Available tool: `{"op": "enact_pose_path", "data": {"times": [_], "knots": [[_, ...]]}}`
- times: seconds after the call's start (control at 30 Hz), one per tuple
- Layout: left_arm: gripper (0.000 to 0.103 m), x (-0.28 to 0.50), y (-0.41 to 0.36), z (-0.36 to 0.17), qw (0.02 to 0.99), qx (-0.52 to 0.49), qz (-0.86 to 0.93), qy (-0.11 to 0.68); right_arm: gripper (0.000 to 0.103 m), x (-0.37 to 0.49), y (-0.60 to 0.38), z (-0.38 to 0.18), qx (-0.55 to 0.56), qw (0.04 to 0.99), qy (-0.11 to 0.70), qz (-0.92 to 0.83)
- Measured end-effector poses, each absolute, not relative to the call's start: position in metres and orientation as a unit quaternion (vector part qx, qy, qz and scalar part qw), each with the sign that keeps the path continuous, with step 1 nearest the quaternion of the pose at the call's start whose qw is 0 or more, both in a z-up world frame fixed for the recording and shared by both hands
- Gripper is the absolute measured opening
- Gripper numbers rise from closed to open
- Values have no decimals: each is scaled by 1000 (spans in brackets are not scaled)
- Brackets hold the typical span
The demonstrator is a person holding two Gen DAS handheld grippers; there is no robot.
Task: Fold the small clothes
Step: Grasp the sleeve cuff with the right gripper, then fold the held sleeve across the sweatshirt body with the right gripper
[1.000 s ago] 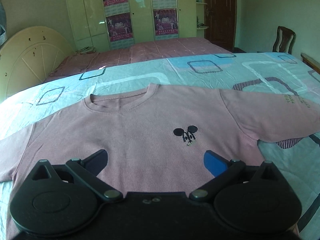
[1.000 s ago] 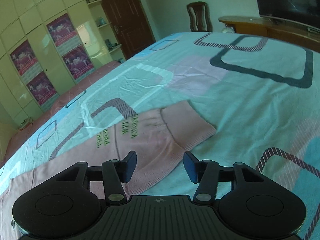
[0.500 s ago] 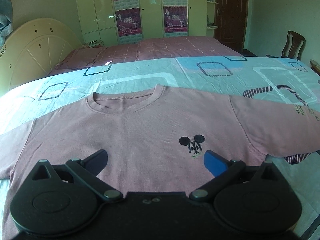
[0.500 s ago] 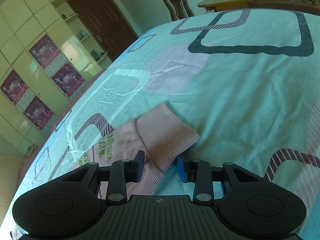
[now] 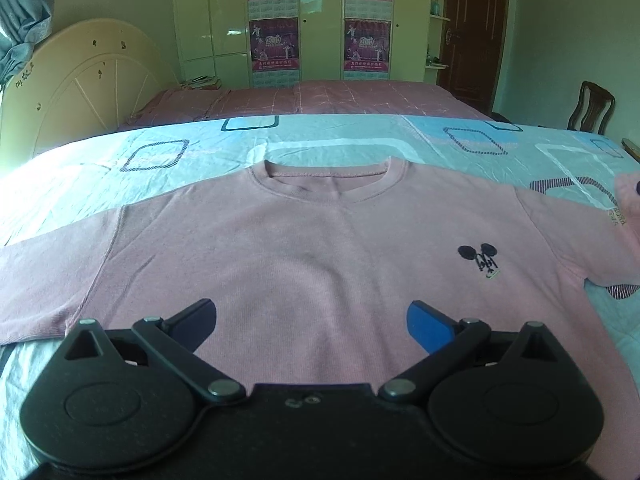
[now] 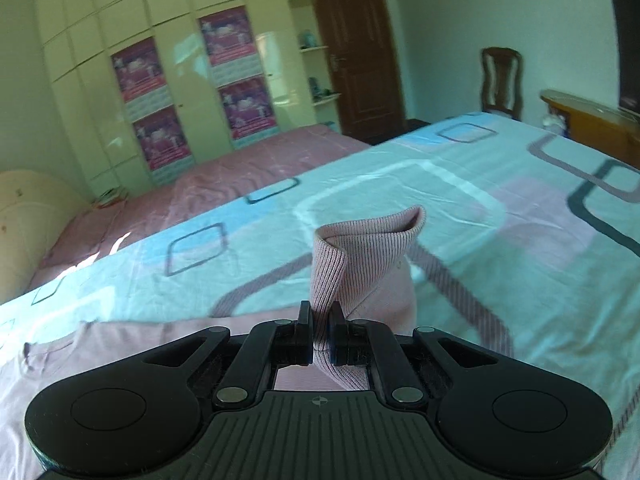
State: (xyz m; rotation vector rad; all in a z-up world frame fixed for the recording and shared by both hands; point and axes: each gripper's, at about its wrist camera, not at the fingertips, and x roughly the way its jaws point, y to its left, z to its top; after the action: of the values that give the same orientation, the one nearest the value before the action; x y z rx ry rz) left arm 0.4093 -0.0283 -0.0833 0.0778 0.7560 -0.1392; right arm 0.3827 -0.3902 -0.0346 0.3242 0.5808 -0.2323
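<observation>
A pink long-sleeved shirt with a small black mouse logo lies flat, front up, on the patterned bedspread. My left gripper is open and empty, hovering over the shirt's lower middle. My right gripper is shut on the ribbed cuff of the shirt's right sleeve and holds it lifted off the bed, the cuff standing up in front of the fingers. The shirt's body shows low at the left of the right wrist view.
The teal bedspread with square patterns covers the bed. A second bed with a pink cover lies beyond it. A cream headboard, wardrobes, a brown door, a wooden chair and a wooden cabinet ring the room.
My right gripper closed on the sleeve cuff and lifted it off the bed. My left gripper drifted left over the shirt, staying open.
</observation>
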Motion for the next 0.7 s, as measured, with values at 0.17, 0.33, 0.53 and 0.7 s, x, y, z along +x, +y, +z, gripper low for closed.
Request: {"op": "enact_pose_path", "data": {"times": [0.17, 0.33, 0.53, 0.7], "knots": [[101, 397, 21, -81, 930, 2, -42, 365, 6, 421, -281, -32, 107, 948, 299, -14], [101, 384, 68, -83, 927, -13, -20, 375, 6, 445, -181, -56, 67, 941, 324, 62], [101, 371, 114, -86, 923, -29, 10, 383, 6, 463, -93, -93, 12, 927, 358, 113], [101, 363, 136, -91, 920, -42, 18, 390, 6, 466, -54, -113, -7, 918, 373, 137]]}}
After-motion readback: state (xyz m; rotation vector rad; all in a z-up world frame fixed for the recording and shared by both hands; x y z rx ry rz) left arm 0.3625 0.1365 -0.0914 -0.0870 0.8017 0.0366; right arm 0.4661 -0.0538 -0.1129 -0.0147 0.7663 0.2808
